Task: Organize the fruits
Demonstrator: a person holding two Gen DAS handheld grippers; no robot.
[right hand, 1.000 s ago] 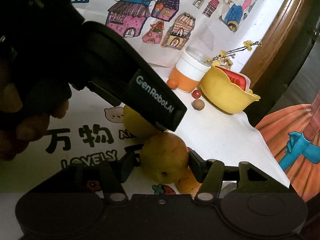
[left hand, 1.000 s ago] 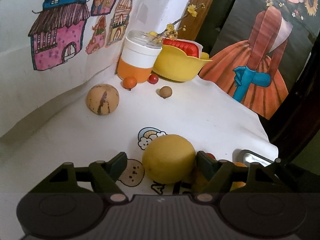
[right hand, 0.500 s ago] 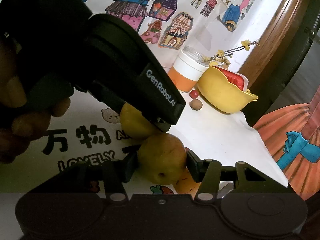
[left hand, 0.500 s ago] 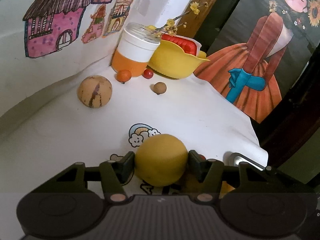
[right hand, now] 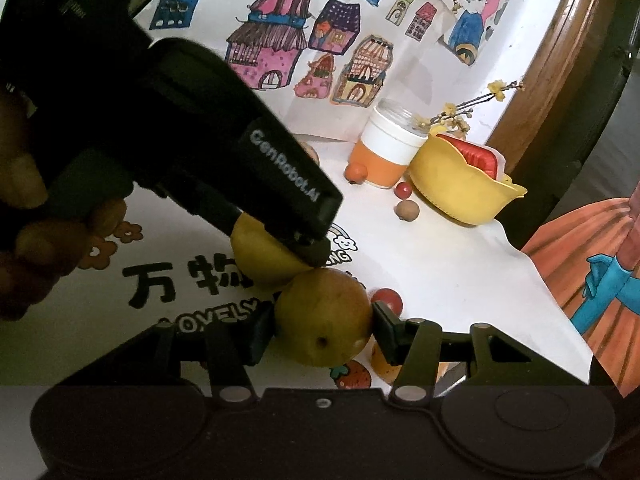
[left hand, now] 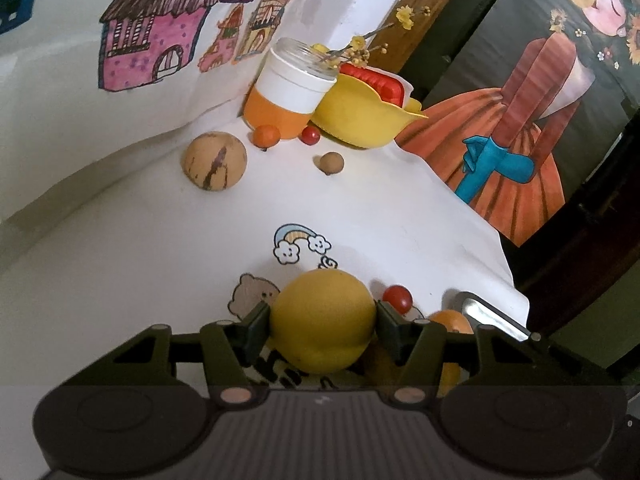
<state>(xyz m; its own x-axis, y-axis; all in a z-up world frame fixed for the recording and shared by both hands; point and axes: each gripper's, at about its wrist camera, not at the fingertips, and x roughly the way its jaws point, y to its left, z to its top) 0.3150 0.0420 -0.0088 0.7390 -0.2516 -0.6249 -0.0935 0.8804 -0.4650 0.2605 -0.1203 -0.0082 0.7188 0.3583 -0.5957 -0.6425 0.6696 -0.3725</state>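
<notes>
My left gripper (left hand: 322,330) is shut on a round yellow fruit (left hand: 323,320) low in the left wrist view. In the right wrist view that same yellow fruit (right hand: 264,258) sits under the left gripper's black body (right hand: 224,160). My right gripper (right hand: 323,326) is shut on a yellow-green pear (right hand: 325,316) right beside it. A yellow bowl (left hand: 362,118) with a red item inside stands at the table's far end. Loose fruits lie before it: a tan striped ball-shaped fruit (left hand: 214,160), a small orange one (left hand: 267,135), a red cherry tomato (left hand: 310,135) and a brown longan (left hand: 331,163).
An orange-and-white jar (left hand: 290,94) with a yellow-flowered sprig stands by the bowl. A cherry tomato (left hand: 398,299), an orange (left hand: 450,320) and a metal object (left hand: 490,316) lie near the right table edge. The white printed cloth drops off at right. A hand (right hand: 24,216) holds the left gripper.
The left gripper has closed on the yellow fruit, which was loose between open fingers a second ago. The right gripper keeps its hold on the pear.
</notes>
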